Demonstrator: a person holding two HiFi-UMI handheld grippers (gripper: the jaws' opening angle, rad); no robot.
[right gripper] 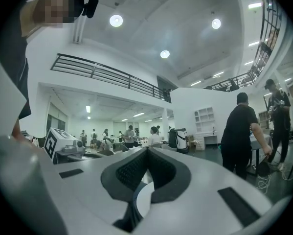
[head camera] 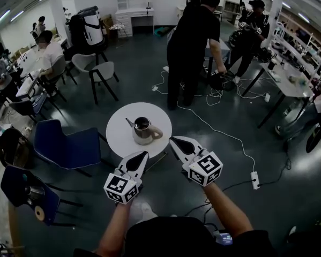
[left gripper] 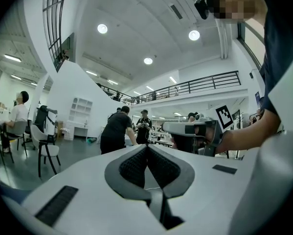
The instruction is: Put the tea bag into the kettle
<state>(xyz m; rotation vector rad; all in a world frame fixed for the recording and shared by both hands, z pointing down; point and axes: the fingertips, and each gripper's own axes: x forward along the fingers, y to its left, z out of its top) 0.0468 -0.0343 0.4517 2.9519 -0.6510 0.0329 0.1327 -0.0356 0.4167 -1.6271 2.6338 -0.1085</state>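
A round white table (head camera: 119, 139) stands on the dark floor with a blue chair (head camera: 69, 146) just to its left, a person in black (head camera: 189, 47) standing beyond it, and a white cable (head camera: 219, 131) trailing past to a power strip (head camera: 255, 180) at the right.

One kettle (head camera: 143, 130), one round table (head camera: 119, 134), two blue chairs (head camera: 64, 144).

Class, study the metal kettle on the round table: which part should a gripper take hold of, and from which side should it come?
Probably the handle. It loops out from the kettle on the side facing the right gripper, opposite the spout, so come in from the right. The rounded body looks too wide and smooth for the jaws to pinch securely.
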